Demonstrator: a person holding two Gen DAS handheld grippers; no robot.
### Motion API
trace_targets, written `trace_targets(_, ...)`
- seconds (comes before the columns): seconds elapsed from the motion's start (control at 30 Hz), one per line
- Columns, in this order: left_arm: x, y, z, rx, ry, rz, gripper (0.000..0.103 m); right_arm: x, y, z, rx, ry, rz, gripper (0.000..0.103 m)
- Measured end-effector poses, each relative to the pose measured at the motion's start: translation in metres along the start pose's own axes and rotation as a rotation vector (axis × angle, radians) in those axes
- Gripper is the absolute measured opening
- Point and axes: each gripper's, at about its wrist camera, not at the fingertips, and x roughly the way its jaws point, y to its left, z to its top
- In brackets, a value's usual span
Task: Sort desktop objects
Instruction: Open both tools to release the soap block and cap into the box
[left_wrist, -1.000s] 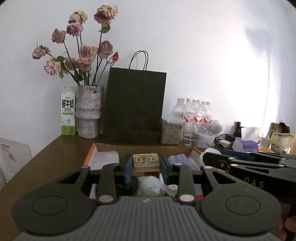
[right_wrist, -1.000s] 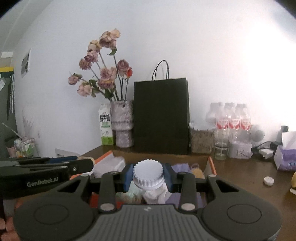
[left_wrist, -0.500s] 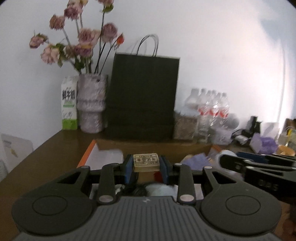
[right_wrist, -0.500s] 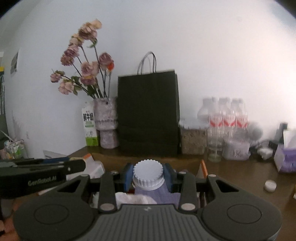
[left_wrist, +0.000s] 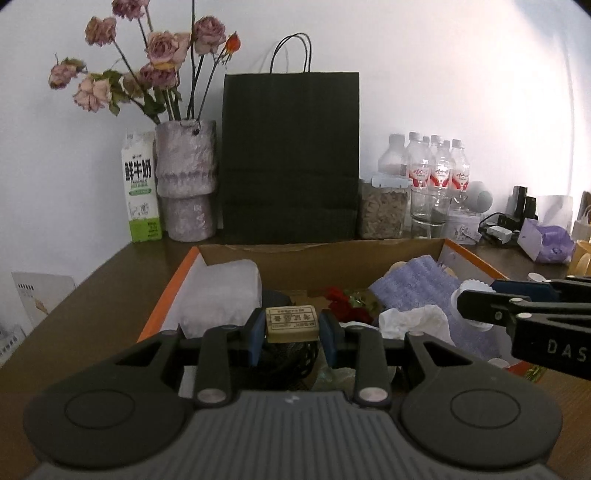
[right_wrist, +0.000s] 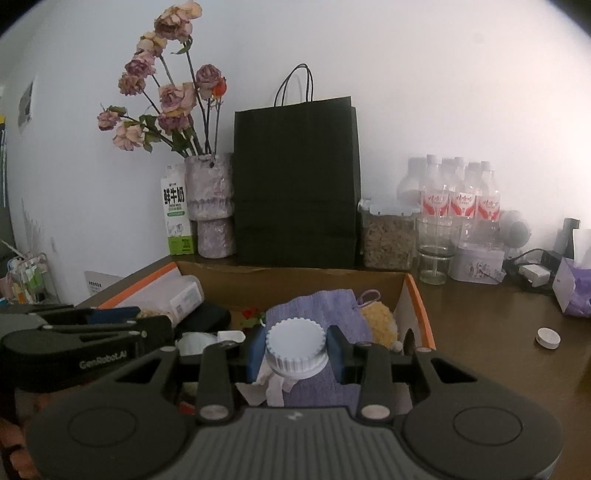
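We have the left tool (left_wrist: 291, 334) clamped on a tan block (left_wrist: 291, 324) (printed label on top, text unreadable); its blue pads (left_wrist: 255, 338) press both ends; block sits above the near part of the box (left_wrist: 472, 254), over a dark item we can't identify.

Right tool (right_wrist: 295, 352) is clamped on a white bottle (right_wrist: 295, 349) by its ribbed cap; pads bear on both sides of the cap; bottle hangs over a purple cloth (right_wrist: 317, 314) in the box; crumpled white tissue (right_wrist: 271, 387) just below it.

Both tools are over the same box, side by side; in the left view the right tool enters from the right edge; in the right view the left tool enters from the left edge.

Box: cardboard, orange rim, open top, on the brown worktop (right_wrist: 498, 332); inside we see a white pack (left_wrist: 221, 295) at left, something red (left_wrist: 343, 302) mid-box, the cloth at right, a yellow fuzzy thing (right_wrist: 380, 321) by the right wall.

Behind the box, along the wall: milk carton (left_wrist: 140, 188), vase (left_wrist: 186, 181) of dried roses, black bag (left_wrist: 291, 158), grain jar (left_wrist: 384, 210), glass (left_wrist: 428, 210), water bottles (left_wrist: 439, 166).

Loose white cap (right_wrist: 547, 337) on the worktop, right of the box, well apart from it.
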Motion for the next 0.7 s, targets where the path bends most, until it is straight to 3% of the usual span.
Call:
trace_targets(0.13, -0.002, -0.004, -0.003, 0.022, -0.013, 0.02, 0.035, 0.002, 0.001, -0.003, 0.001, 0.006, -0.003, 0.035)
trace_targets(0.23, -0.006, -0.005, -0.003, 0.031, -0.034, 0.032, 0.053, 0.001, 0.0, -0.002, 0.007, 0.0, -0.006, 0.038)
trace_targets(0.3, -0.008, -0.006, -0.002, 0.037, -0.049, 0.05, 0.069, -0.002, -0.002, -0.002, 0.015, -0.015, -0.011, 0.064)
trace_targets(0.33, -0.01, -0.007, -0.002, 0.04, -0.056, 0.061, 0.083, -0.003, -0.002, -0.001, 0.015, -0.023, -0.014, 0.071)
trace_targets(0.4, -0.013, -0.007, -0.001, 0.046, -0.064, 0.074, 0.086, -0.006, -0.003, 0.0, 0.016, -0.042, -0.021, 0.09)
trace_targets(0.5, -0.02, -0.007, 0.0, 0.039, -0.096, 0.098, 0.102, -0.011, -0.003, 0.002, 0.017, -0.066, -0.026, 0.102)
trace_targets(0.7, -0.028, -0.004, 0.002, 0.005, -0.142, 0.099, 0.103, -0.017, -0.002, 0.005, 0.013, -0.083, -0.043, 0.103)
